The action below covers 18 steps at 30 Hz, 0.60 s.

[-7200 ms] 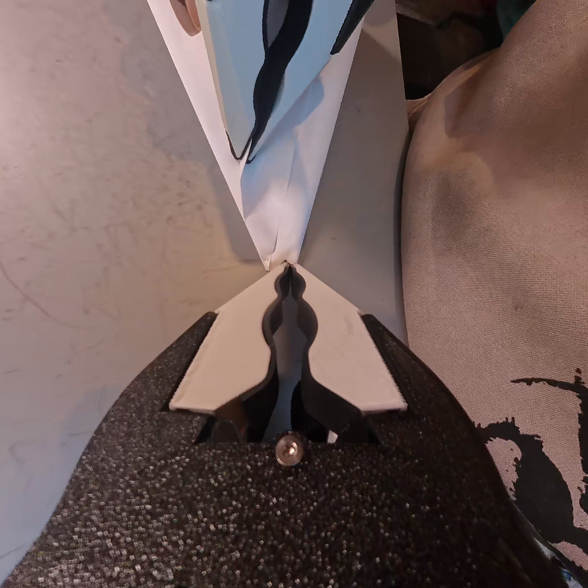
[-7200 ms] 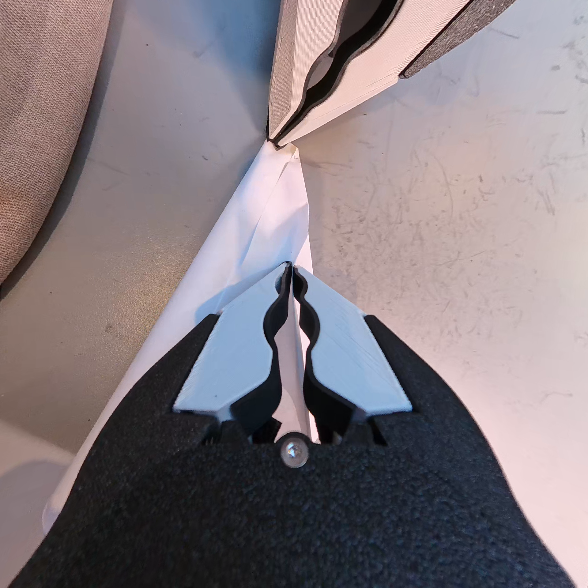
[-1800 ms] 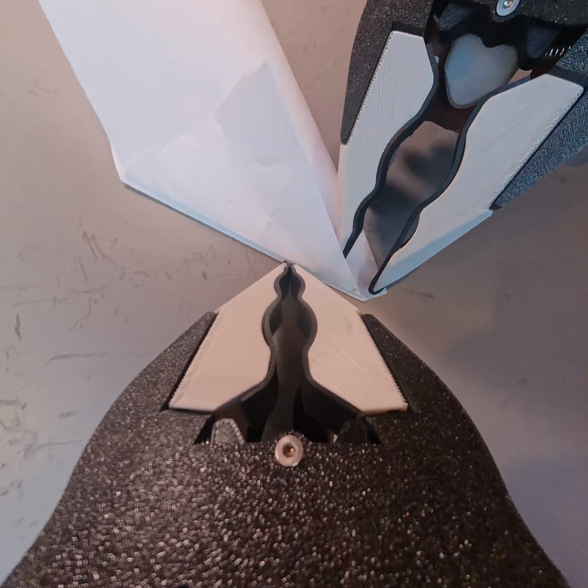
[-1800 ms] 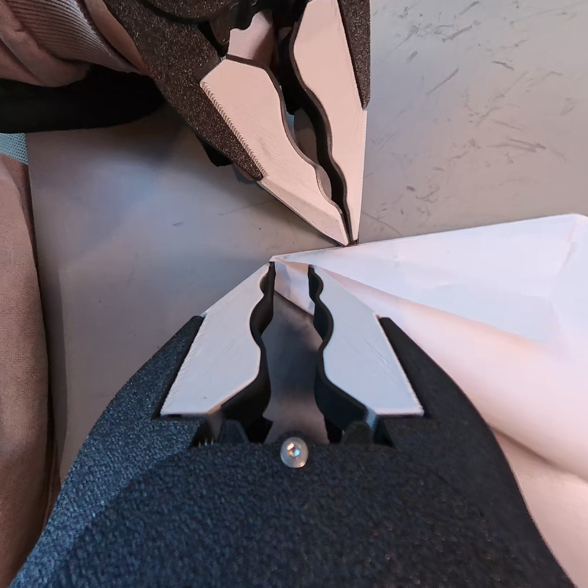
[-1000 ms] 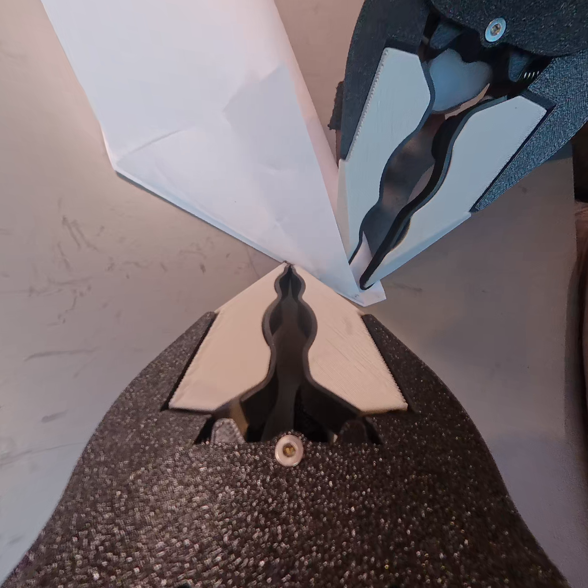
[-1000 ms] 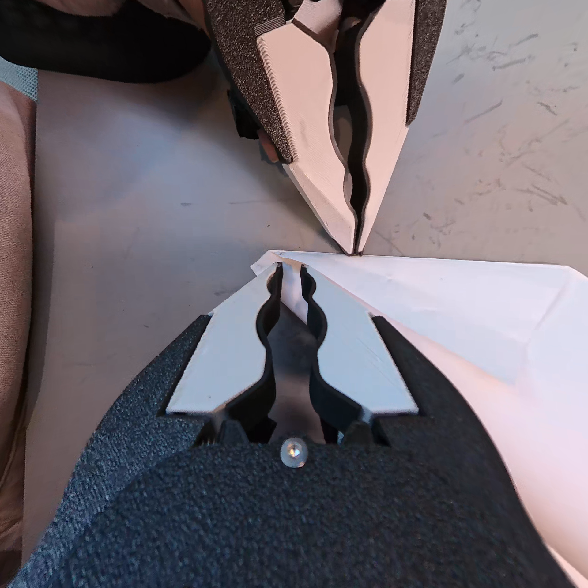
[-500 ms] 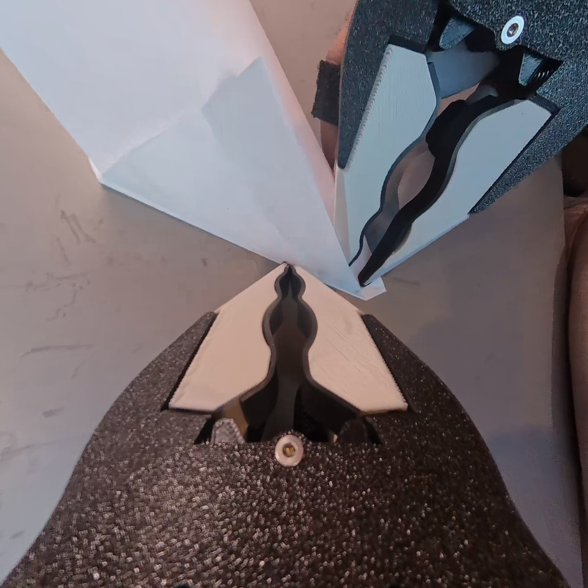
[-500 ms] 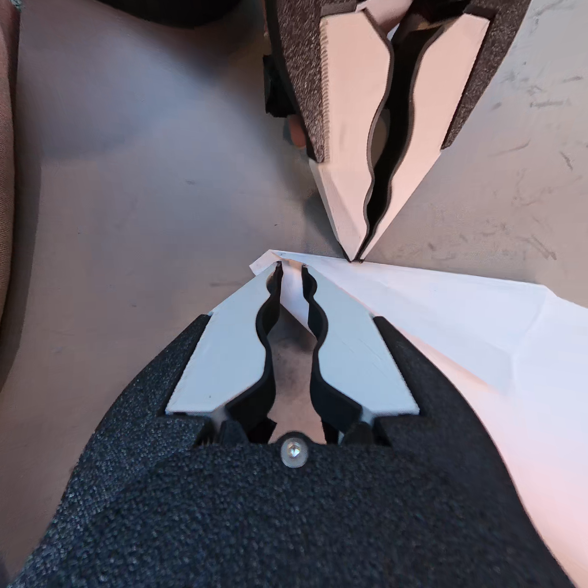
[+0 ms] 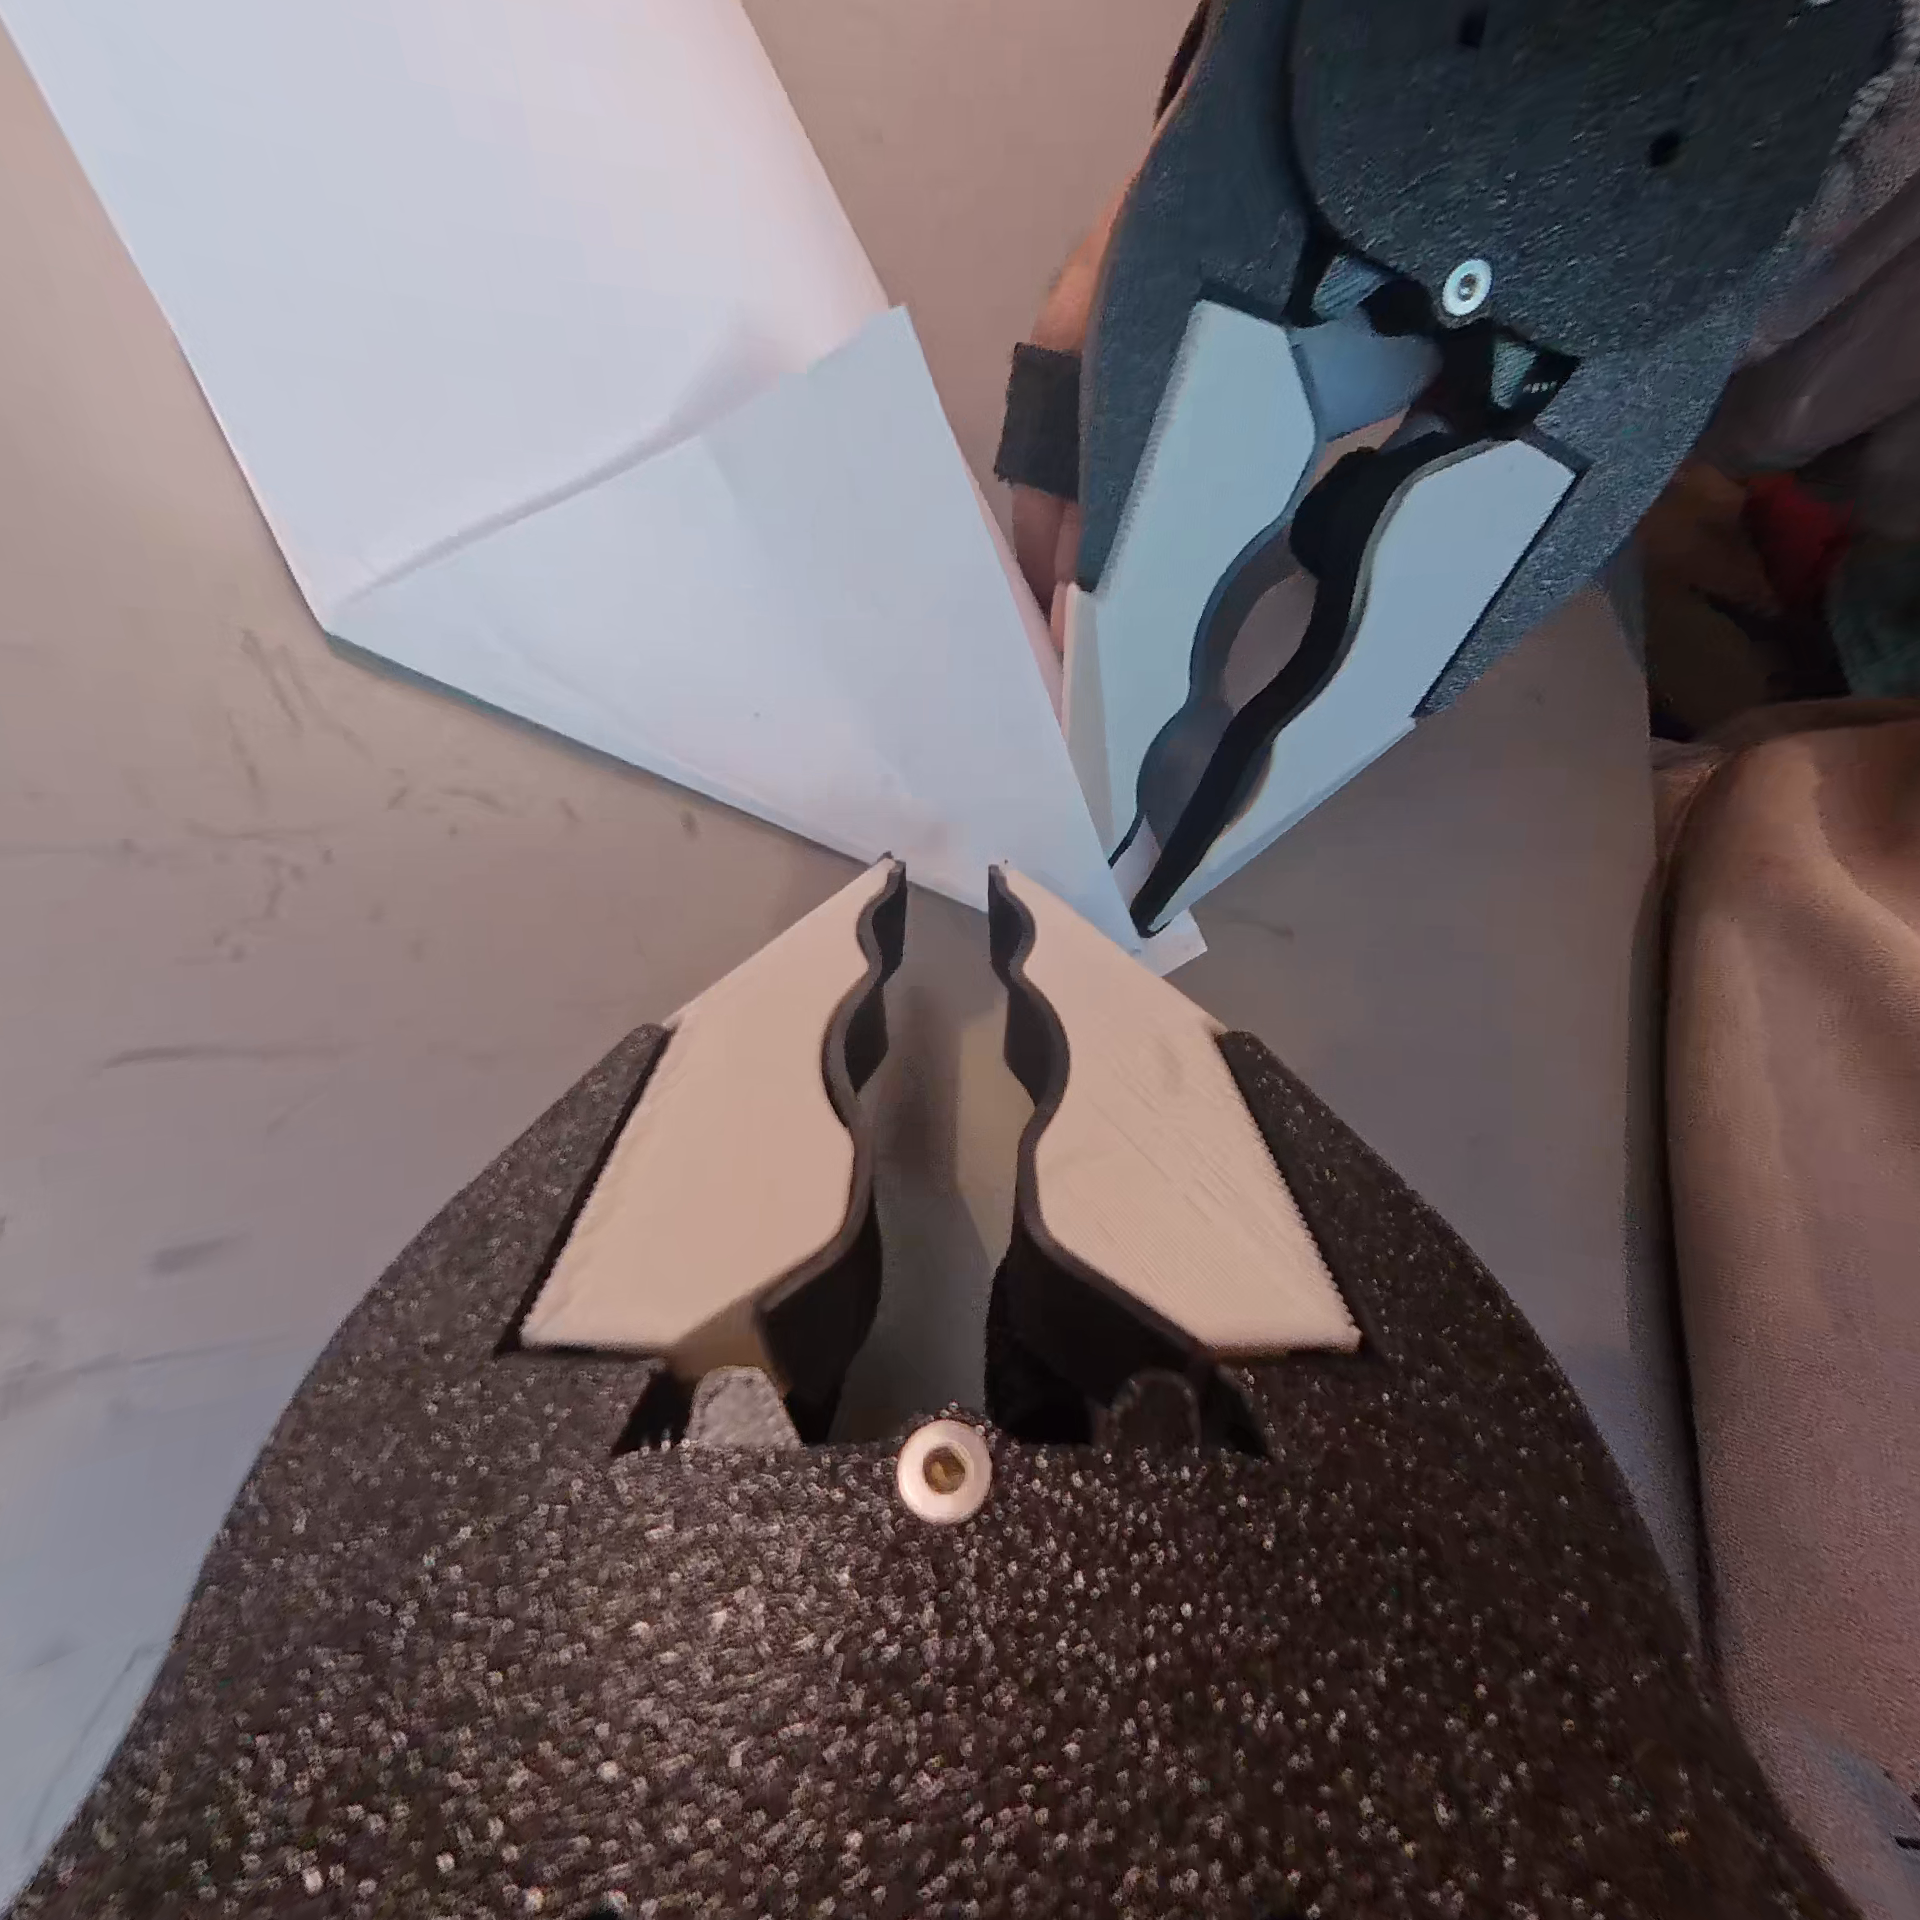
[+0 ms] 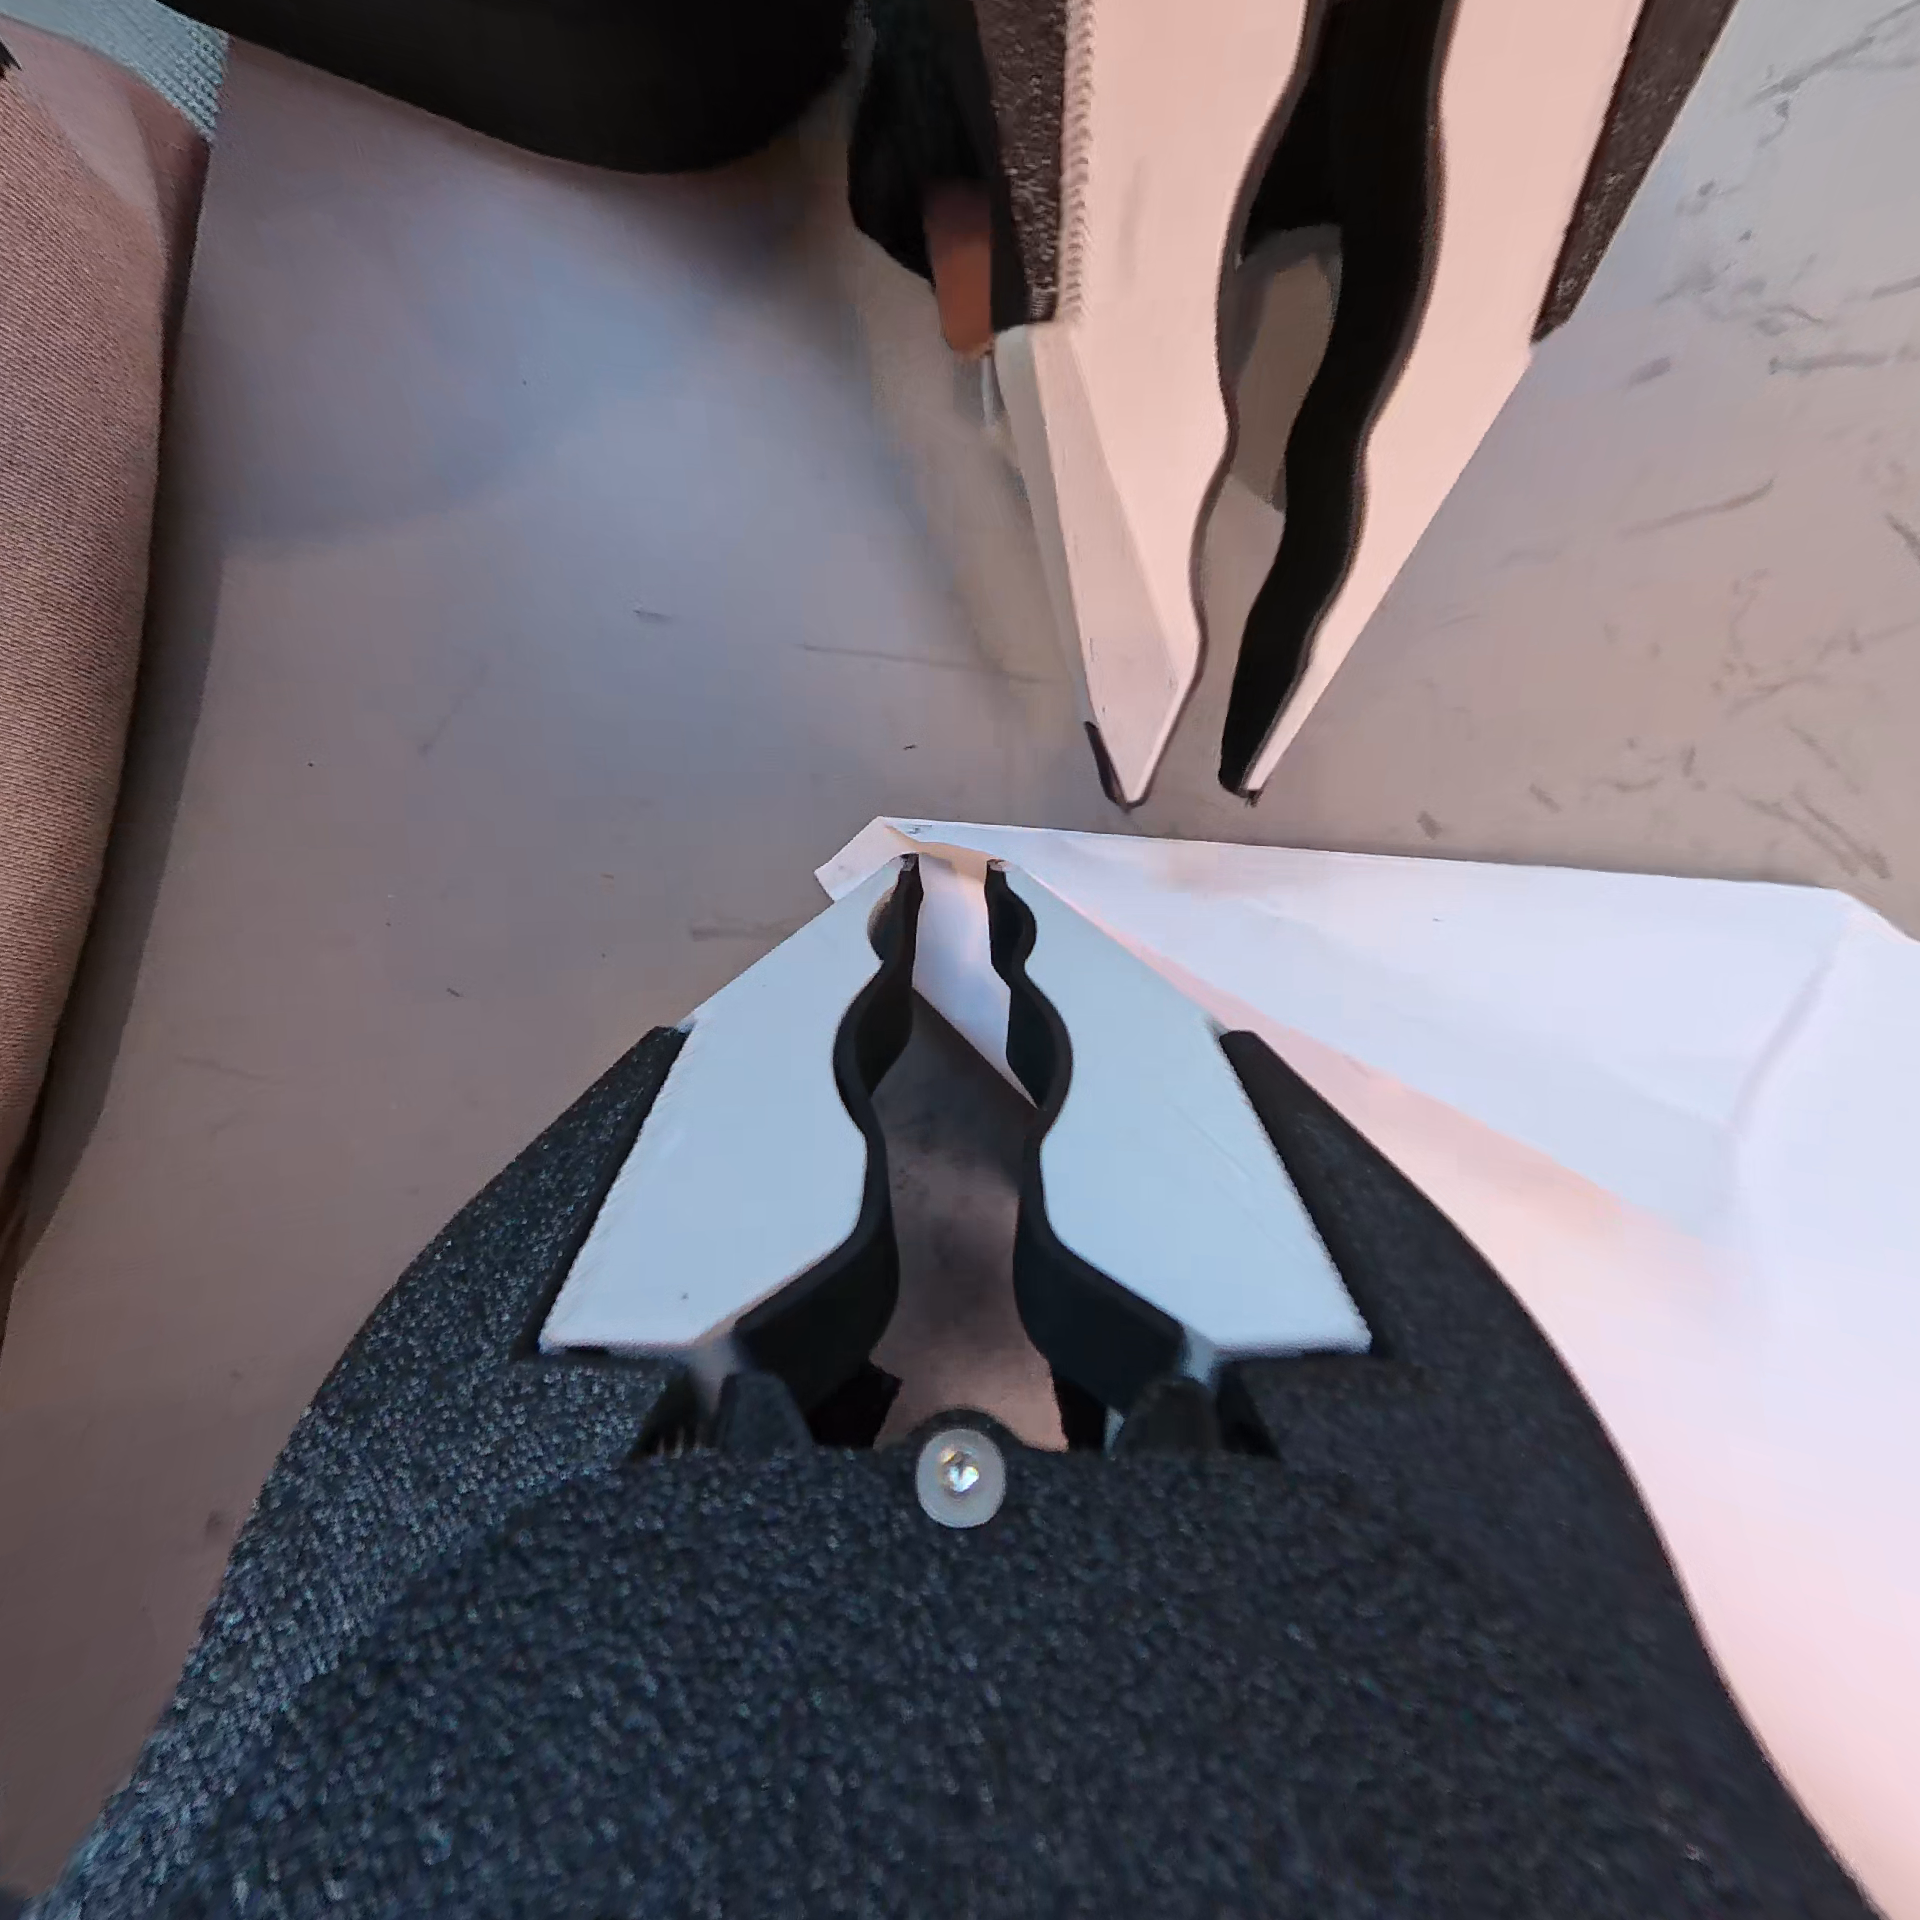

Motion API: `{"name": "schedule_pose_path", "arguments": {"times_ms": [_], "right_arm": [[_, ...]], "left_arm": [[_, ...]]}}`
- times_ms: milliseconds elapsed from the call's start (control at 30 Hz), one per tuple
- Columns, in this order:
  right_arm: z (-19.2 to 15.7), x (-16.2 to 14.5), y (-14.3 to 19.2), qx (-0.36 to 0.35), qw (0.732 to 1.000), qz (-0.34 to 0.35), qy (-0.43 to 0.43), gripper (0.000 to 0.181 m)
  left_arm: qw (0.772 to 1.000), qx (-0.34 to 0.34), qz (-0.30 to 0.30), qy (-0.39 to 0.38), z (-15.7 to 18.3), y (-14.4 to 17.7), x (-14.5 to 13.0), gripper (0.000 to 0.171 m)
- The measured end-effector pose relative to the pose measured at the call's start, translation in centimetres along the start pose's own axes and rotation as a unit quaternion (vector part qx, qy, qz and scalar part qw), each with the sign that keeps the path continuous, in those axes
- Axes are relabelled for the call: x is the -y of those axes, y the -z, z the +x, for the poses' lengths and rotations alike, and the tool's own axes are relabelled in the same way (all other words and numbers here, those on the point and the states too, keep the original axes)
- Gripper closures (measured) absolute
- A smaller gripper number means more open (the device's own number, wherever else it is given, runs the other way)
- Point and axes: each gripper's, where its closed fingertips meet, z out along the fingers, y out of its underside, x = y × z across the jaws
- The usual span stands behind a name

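Note:
A folded white paper sheet (image 9: pixel 520 364) lies flat on the scratched grey table (image 9: pixel 312 935). My left gripper (image 9: pixel 945 868) is open and empty, with its tips at the paper's near edge. In the right wrist view it (image 10: pixel 1181 792) hangs just beyond the paper (image 10: pixel 1455 987), not touching it. My right gripper (image 10: pixel 952 868) is a little open, and the paper's pointed corner lies between its fingers. It shows in the left wrist view (image 9: pixel 1138 883), tips down on that corner.
Beige fabric lies along the table's side (image 9: pixel 1766 1143) and also shows in the right wrist view (image 10: pixel 62 520). A dark sleeve (image 10: pixel 520 83) and a fingertip (image 10: pixel 961 270) show behind the left gripper. Some 4 cm of space lies between my two pairs of fingers.
My left gripper has gone from shut to open and drawn slightly back from the paper's edge. The right gripper stays narrowly open over the corner. Seven seconds ago both were shut on the paper.

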Motion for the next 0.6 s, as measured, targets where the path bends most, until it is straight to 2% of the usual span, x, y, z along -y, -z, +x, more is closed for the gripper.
{"name": "schedule_pose_path", "arguments": {"times_ms": [100, 233, 600], "right_arm": [[-0.3, 0.1, 0.0, 0.016, 1.0, 0.0, 0.001, 0.164], [-0.2, 0.1, 0.0, 0.014, 1.0, 0.0, 0.003, 0.165], [-0.2, 0.1, 0.0, -0.004, 0.999, 0.028, -0.023, 0.165]], "left_arm": [[1.0, -0.003, 0.002, -0.016, 1.0, -0.5, 0.2, 0.153], [0.997, 0.059, -0.024, -0.049, 0.2, -1.5, -0.3, 0.152], [0.989, 0.114, -0.06, -0.072, -0.4, -1.6, -0.9, 0.16]]}}
